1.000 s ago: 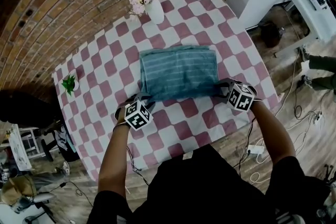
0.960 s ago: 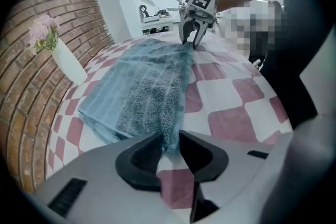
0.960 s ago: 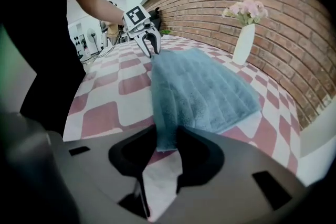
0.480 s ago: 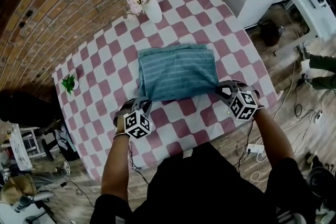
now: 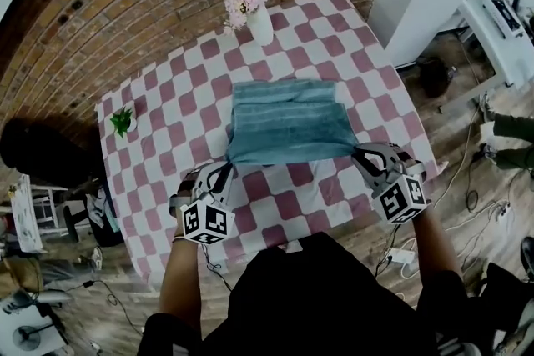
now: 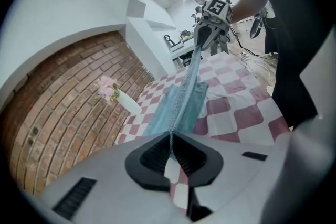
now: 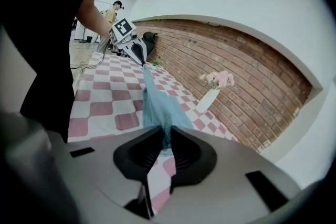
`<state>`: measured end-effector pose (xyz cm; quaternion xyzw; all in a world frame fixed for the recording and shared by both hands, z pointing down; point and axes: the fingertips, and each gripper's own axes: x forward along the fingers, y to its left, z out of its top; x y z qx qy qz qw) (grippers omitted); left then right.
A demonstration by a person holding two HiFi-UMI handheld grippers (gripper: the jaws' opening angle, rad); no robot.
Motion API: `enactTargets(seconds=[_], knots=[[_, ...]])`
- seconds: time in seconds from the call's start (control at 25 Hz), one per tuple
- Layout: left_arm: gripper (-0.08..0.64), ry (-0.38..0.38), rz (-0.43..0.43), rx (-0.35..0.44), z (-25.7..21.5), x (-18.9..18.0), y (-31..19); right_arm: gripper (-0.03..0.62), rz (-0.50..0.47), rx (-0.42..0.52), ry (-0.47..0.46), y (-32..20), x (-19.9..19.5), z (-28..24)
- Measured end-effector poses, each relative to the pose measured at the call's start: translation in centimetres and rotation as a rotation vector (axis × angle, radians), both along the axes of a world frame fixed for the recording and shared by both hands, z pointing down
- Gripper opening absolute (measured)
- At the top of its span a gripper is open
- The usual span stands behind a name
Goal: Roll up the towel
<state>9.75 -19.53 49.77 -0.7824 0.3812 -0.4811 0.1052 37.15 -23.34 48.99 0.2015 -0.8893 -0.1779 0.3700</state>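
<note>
Teal striped towel (image 5: 288, 119); pink-and-white checked tablecloth (image 5: 167, 108); red brick wall (image 5: 150, 4).

Left gripper (image 6: 171, 136): jaws pinched shut on the near edge of the towel (image 6: 185, 102). The blue cloth's edge runs taut above the checked table (image 6: 231, 113) to the right gripper (image 6: 200, 42) (its jaws have just been closing further on the far corner). A white vase of pink flowers (image 6: 122, 99) stands to the left, by the brick wall (image 6: 58, 113).

Table (image 5: 279, 198) edge hidden behind torso (image 5: 325, 296) — white machine (image 5: 499, 19), perhaps a printer, cut off.
</note>
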Motion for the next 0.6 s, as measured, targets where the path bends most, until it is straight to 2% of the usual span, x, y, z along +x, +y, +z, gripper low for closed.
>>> enactTargets(seconds=[0.12,0.2,0.4,0.6], knots=[[0.017,-0.004,-0.019,0.042,-2.2,-0.6,0.3,0.048,-0.008,0.093,-0.025,-1.1,-0.9,-2.5],[0.017,0.007,-0.035,0.064,-3.6,-1.3,0.2,0.048,0.0,0.118,-0.065,-1.6,-2.0,-5.1],[0.015,0.105,-0.099,0.109,-8.2,-3.6,0.3,0.048,-0.048,0.208,-0.138,-2.1,-4.6,-11.7],[0.017,0.081,-0.141,0.188,-11.7,-6.9,0.8,0.051,-0.103,0.315,-0.142,-2.2,-8.1,-16.3]])
